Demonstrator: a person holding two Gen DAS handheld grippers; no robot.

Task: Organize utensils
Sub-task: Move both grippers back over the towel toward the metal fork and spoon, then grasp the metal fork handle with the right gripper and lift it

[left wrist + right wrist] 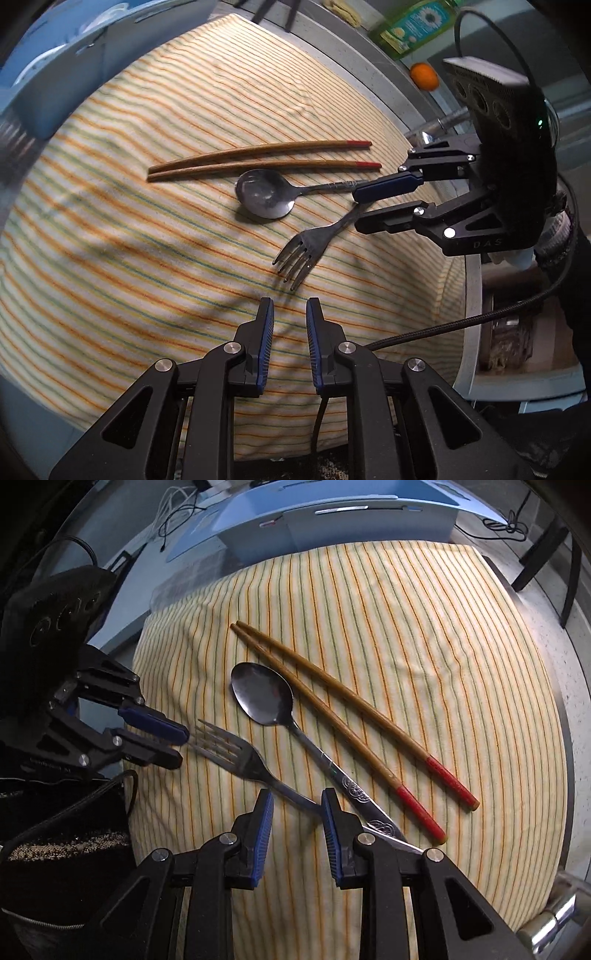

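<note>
A striped cloth (406,635) in yellow, orange and green lines covers the worktop (554,664), and the utensils lie together near the middle of it. The two wooden chopsticks (332,709) with red ends lie side by side, almost parallel, their plain tips touching. Just beside them lies the metal spoon (264,698), bowl up, its patterned handle running alongside the nearer chopstick. The metal fork (236,753) lies on the other side of the spoon, its handle angling in toward the spoon's handle.

The right tool (297,801) is low over the cloth with its blue-padded fingers (264,834) spread moderately apart. The fork's handle passes between them; the pads are not pressed onto it. The spoon's handle end runs under the outer side of one finger. From the left wrist view, the right tool (360,208) reaches in from the worktop's edge, one finger above the spoon handle and the other by the fork's neck.

The left tool (290,314) hovers over bare cloth just short of the fork's tines (295,258), its fingers narrowly parted with nothing between them.

A light blue tray (332,520) sits at the cloth's far edge. Beyond the worktop's rim stand a green dish soap bottle (413,26) and an orange (424,75).
</note>
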